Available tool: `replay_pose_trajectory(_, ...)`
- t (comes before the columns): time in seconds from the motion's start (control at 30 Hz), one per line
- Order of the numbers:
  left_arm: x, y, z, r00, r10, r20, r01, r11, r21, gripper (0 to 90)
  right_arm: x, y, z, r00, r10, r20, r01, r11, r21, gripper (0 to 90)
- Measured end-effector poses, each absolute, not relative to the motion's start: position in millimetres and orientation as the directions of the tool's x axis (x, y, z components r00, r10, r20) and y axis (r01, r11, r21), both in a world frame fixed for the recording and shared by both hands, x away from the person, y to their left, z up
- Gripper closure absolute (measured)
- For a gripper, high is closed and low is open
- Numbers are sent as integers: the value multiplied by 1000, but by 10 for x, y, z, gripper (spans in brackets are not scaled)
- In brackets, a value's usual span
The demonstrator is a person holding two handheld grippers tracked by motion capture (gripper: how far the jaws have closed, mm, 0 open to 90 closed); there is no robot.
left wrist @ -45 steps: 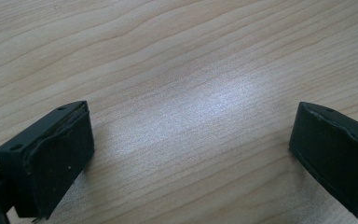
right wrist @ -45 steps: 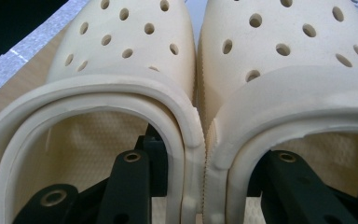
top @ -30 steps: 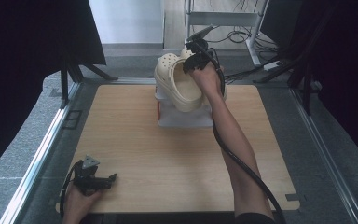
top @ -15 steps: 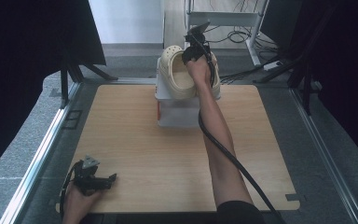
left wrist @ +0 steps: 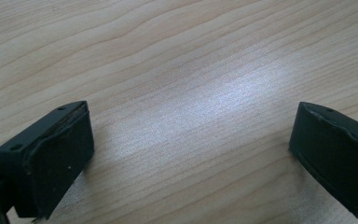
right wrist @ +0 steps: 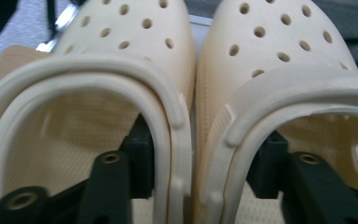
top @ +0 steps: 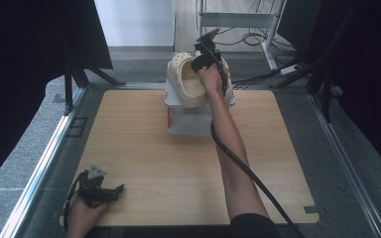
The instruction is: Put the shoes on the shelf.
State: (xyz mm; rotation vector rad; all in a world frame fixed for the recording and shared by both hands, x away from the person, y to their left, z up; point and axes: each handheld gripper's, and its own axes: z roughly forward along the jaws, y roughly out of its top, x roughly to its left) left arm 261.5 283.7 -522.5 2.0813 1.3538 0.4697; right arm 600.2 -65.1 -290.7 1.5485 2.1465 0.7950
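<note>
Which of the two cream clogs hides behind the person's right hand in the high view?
The right-hand clog; the other clog on the white box shows its whole opening.

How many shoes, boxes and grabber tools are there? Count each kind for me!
Cream shoes: 2, one beside the other
White box under the shoes: 1
Grabber tools: 2, the left gripper and the right gripper
Total: 5

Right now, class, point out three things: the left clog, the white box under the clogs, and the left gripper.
left clog (top: 184, 84): high view, on its inner footbed.
white box (top: 188, 121): high view, on its front wall.
left gripper (top: 120, 188): high view, between its fingers.
</note>
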Motion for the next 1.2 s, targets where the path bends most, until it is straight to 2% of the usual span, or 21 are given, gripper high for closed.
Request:
replay_pose_trajectory(0.1,2615,2839,-5222,418,908,-34,697,-296,653,0,5952,-685,-2880,-374,927,-6,695,284,660,372)
replay_pose_trajectory(0.2,2616,2839,-5222,418,908,-33,697,-297,653,0,5885,-692,-2872,-450,893,-20,664,349,662,300)
replay_pose_trajectory(0.4,2616,2837,-5222,417,908,-34,697,-295,653,0,5742,-726,-2849,-514,857,-42,626,408,664,147)
replay_pose_trajectory(0.53,2616,2837,-5222,417,908,-33,697,-296,653,0,5603,-763,-2812,-558,828,-53,594,443,671,127)
replay_pose_trajectory(0.63,2616,2836,-5222,416,909,-33,697,-295,653,0,5487,-781,-2786,-587,809,-33,579,448,681,85)
replay_pose_trajectory(0.8,2617,2834,-5226,414,910,-33,695,-292,657,0,5296,-786,-2744,-644,763,-62,511,489,707,4)
replay_pose_trajectory(1.2,2617,2836,-5222,416,909,-34,697,-295,653,0,4943,-910,-2730,-717,694,-65,451,533,716,0)
